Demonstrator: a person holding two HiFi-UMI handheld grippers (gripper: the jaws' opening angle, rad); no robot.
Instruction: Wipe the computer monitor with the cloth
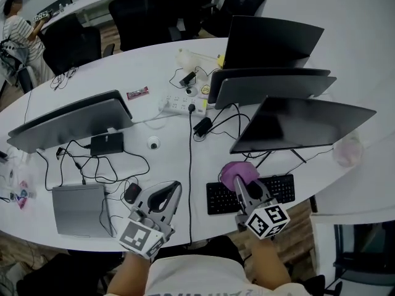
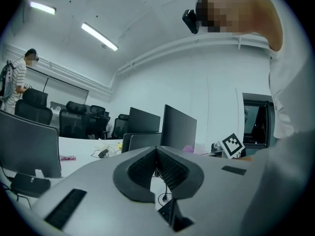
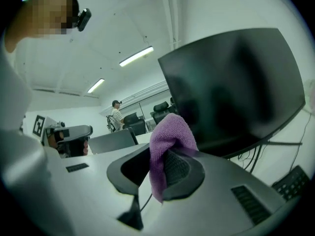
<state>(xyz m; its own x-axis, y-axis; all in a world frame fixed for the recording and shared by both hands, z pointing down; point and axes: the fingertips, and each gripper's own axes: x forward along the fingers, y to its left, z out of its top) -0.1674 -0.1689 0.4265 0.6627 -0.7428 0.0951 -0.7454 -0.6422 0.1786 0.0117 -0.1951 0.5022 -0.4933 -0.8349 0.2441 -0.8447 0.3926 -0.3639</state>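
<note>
Cloth [image 3: 170, 132] pinched in right gripper [image 3: 164, 154] near monitor [image 3: 236, 87]; left gripper [image 2: 156, 151] apparently closed.

Head view overhead — gripper views toward monitor [image 3: 231, 87]

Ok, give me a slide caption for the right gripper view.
The right gripper, shut on a purple cloth, faces a dark monitor.

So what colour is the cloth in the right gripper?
Purple; the cloth shows best in the right gripper view, pinched in the right gripper.
</note>
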